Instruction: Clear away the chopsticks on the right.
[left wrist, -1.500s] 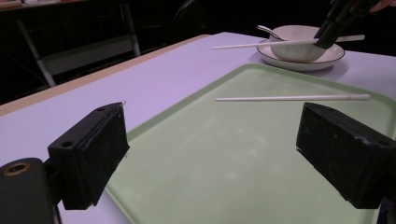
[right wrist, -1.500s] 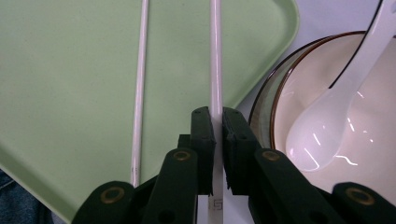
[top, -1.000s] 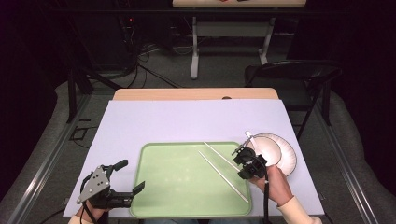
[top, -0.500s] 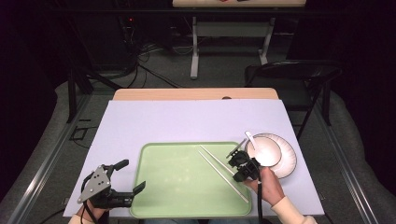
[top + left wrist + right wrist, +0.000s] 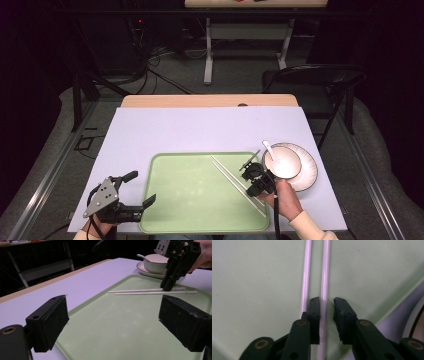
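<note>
Two white chopsticks (image 5: 234,181) lie side by side on the green tray (image 5: 190,205), slanting toward its right front corner. My right gripper (image 5: 251,190) points down at them near their near end. Its jaws have just been opening: in the right gripper view (image 5: 327,312) a small gap shows, with one chopstick (image 5: 325,277) lying loose in it and the other chopstick (image 5: 306,277) just outside the left jaw. My left gripper (image 5: 139,189) hovers wide open at the tray's left front edge; its own view (image 5: 117,322) has nothing between its fingers.
A white bowl (image 5: 282,162) with a white spoon (image 5: 268,146) in it stands on a plate (image 5: 309,176) just right of the tray, close behind the right gripper. A lilac mat (image 5: 200,130) covers the table; a dark chair (image 5: 310,77) stands beyond.
The right gripper has brought the chopsticks down from above the tray's right edge onto the tray, and its jaws have parted. The left gripper has not moved.
</note>
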